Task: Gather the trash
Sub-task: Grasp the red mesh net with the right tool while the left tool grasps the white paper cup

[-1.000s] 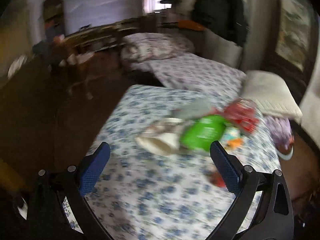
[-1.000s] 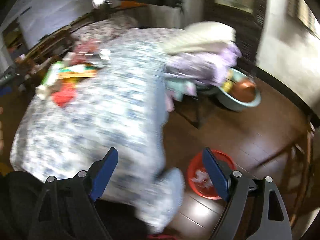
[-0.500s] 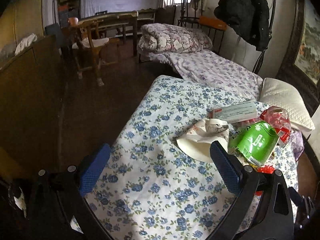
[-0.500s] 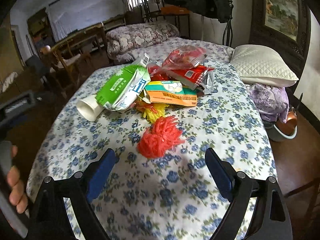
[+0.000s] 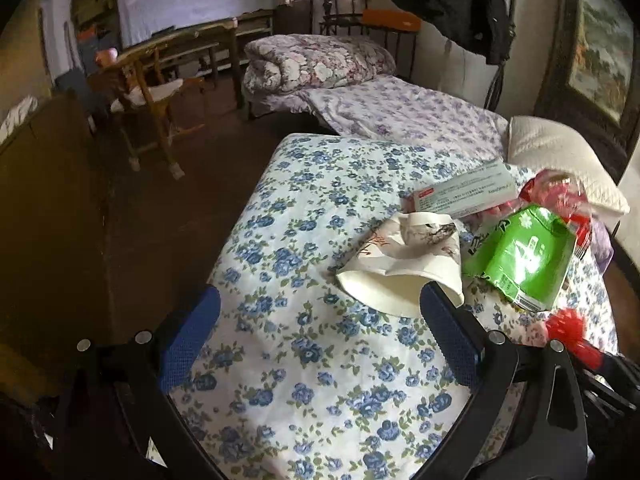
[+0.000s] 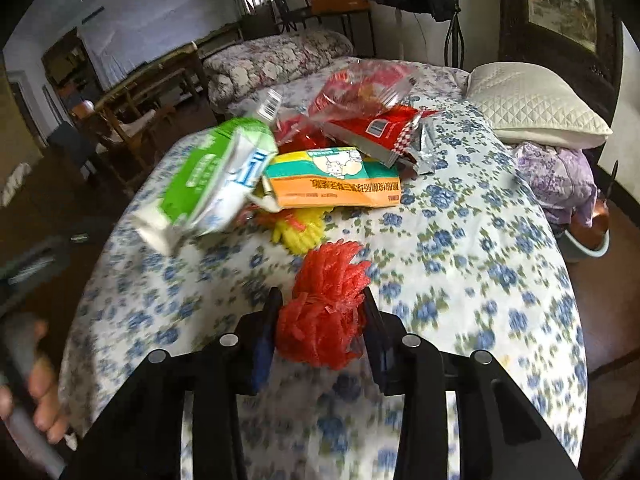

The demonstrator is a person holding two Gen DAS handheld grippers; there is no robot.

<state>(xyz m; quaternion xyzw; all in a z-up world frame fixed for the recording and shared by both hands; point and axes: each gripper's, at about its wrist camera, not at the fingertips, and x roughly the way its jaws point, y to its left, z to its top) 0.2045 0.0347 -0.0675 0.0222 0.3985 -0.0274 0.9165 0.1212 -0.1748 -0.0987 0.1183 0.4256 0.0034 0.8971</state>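
Observation:
A heap of trash lies on the blue-flowered bed [image 5: 304, 216]: a green carton [image 6: 208, 176], an orange and yellow packet [image 6: 336, 186], yellow mesh [image 6: 300, 234], a red box [image 6: 372, 130] and a clear red bag [image 6: 360, 88]. My right gripper [image 6: 320, 308] is closing on a red mesh ball [image 6: 332, 276] at the near edge of the heap, and both pads touch its sides. My left gripper [image 5: 319, 300] hangs open over the bed. Its right finger is just in front of a crumpled white paper cup [image 5: 400, 268], beside the green carton [image 5: 520, 260].
A white pillow [image 6: 532, 108] and purple cloth [image 6: 560, 180] lie at the bed's right edge, with a basin [image 6: 588, 240] on the floor below. A rolled quilt [image 5: 316, 60] and a wooden chair [image 5: 148, 92] stand farther back. A hand [image 6: 36, 380] grips the left handle.
The right gripper swung from the floor by a red bucket to the bed, then its jaws narrowed around the red mesh ball. The left gripper came lower and closer to the paper cup.

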